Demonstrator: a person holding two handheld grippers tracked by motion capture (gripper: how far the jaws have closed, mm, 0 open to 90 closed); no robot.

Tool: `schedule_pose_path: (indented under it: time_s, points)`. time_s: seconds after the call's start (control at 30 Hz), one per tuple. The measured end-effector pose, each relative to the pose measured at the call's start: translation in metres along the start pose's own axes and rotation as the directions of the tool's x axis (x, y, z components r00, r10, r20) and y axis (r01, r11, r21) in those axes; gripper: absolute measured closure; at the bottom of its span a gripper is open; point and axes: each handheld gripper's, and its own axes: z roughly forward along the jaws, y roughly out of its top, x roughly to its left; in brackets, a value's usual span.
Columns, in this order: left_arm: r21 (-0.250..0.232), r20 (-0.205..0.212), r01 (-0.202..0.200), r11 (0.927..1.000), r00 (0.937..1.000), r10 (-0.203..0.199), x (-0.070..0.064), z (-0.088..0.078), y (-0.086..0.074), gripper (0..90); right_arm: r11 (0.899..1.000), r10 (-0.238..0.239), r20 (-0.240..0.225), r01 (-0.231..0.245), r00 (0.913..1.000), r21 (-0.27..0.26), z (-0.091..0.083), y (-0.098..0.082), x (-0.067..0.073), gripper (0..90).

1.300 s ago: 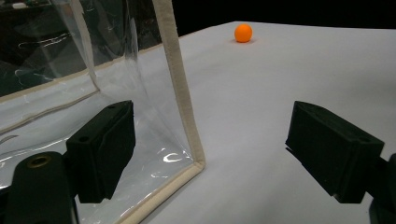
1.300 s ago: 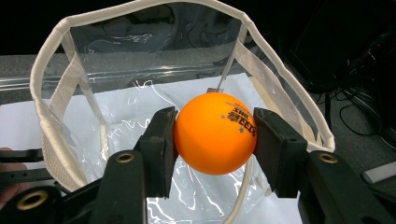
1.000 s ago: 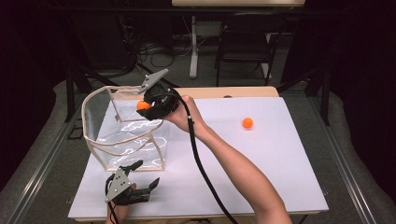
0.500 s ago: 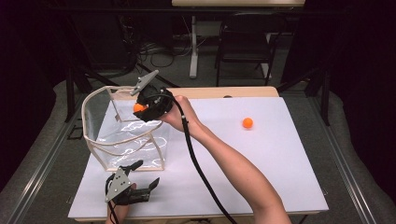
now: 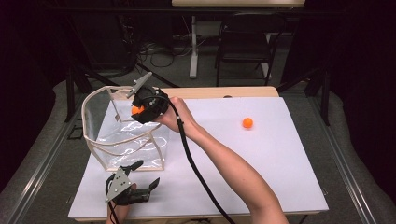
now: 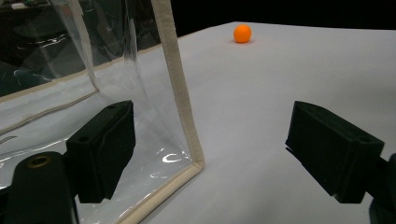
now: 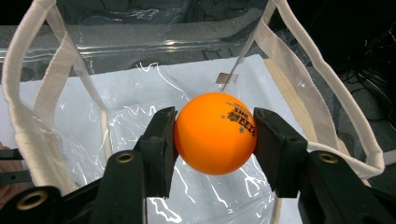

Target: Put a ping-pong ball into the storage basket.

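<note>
1. Orange ball (image 7: 215, 133) sits clamped in the right hand-held gripper (image 5: 140, 111), which has shifted from the clear bag's (image 5: 122, 144) rim to above its open mouth.
2. Judged ready for release.
3. Left hand-held gripper (image 6: 210, 158) rests open beside the bag on the counter (image 5: 280, 158); a second ball (image 5: 247, 122) waits.

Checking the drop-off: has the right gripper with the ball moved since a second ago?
Yes. The right gripper has carried the orange ball slightly leftward, further over the clear bag.
</note>
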Motion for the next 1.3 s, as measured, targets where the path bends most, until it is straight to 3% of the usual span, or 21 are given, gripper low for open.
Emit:
schedule_pose_path:
  time_s: [1.3]
  points:
    - [0.002,0.004,-0.006,1.0,1.0,0.006,0.0,0.0,0.0,15.7,0.992,-0.008,-0.022,0.01,0.9997,0.124,0.021,0.0,0.002,51.2]
